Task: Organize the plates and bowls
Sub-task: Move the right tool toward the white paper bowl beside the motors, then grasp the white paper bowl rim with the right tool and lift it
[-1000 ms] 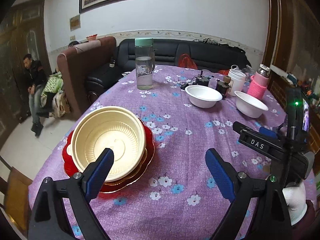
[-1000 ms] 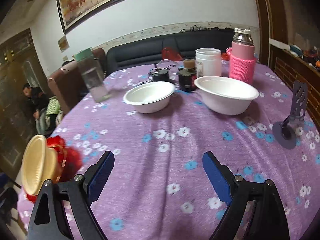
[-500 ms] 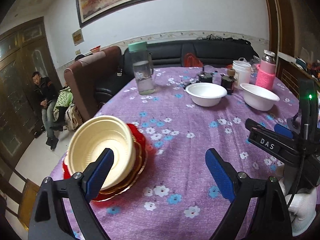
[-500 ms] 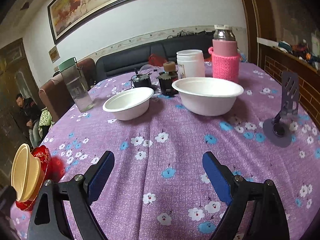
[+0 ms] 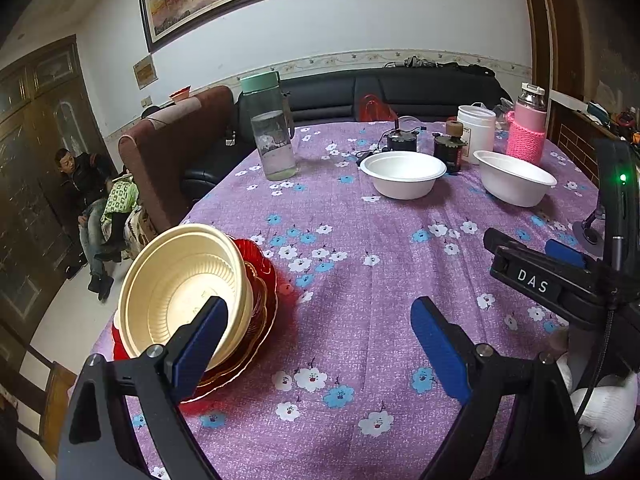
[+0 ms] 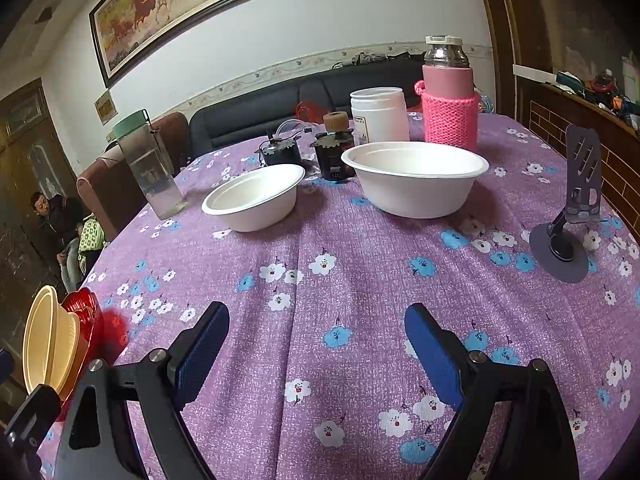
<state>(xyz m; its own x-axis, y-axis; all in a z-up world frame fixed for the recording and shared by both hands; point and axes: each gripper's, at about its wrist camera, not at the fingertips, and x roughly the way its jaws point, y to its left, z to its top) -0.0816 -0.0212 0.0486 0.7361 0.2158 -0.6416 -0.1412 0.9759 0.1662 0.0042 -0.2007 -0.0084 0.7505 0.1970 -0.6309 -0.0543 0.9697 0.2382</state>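
Both wrist views low over tablecloth

Left gripper fingers spread wide and level, right gripper likewise spread, gloved hand gripping it

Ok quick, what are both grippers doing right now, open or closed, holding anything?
Left gripper: open, holding nothing; one finger sits in front of the yellow bowl.
Right gripper: open, holding nothing, above the tablecloth.

Cream bowls sit nested on red plates at the table's edge; two white bowls stand apart farther back.
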